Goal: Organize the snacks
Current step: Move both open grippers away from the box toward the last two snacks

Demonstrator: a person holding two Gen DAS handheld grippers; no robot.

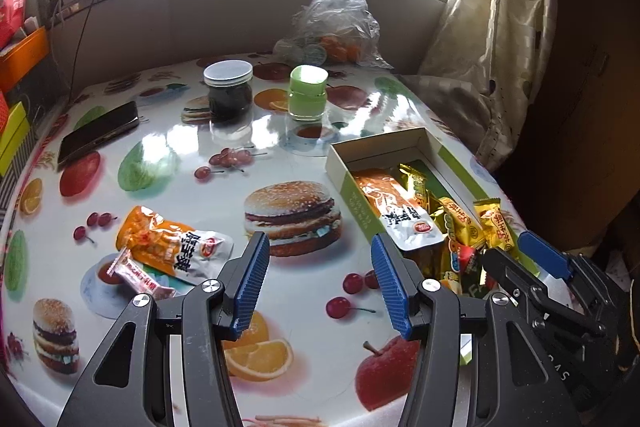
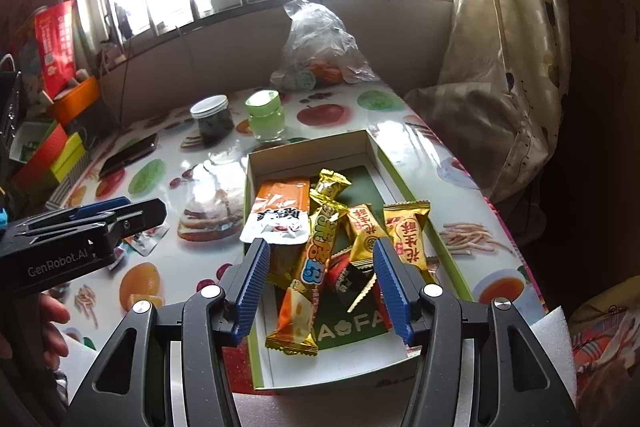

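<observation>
Presently the left tongs (image 1: pixel 320 279) stand half open and empty above the counter (image 1: pixel 200 163). Just left of them lie an orange snack pouch (image 1: pixel 172 247) and a small pink wrapper (image 1: pixel 138 273), with bare surface stretching beyond. The right tongs (image 2: pixel 320 279) hover parted and empty over the box (image 2: pixel 404 187), which holds the sorted snacks near the counter's right edge.

Dark jar (image 1: pixel 228 89), green jar (image 1: pixel 307 91), phone (image 1: pixel 98 131), plastic bag (image 1: pixel 334 21)

Food-print table (image 1: pixel 192 163), phone (image 1: pixel 98 131), two jars (image 1: pixel 228 89), snack box (image 1: pixel 340 167), loose packets (image 1: pixel 172 247)
</observation>
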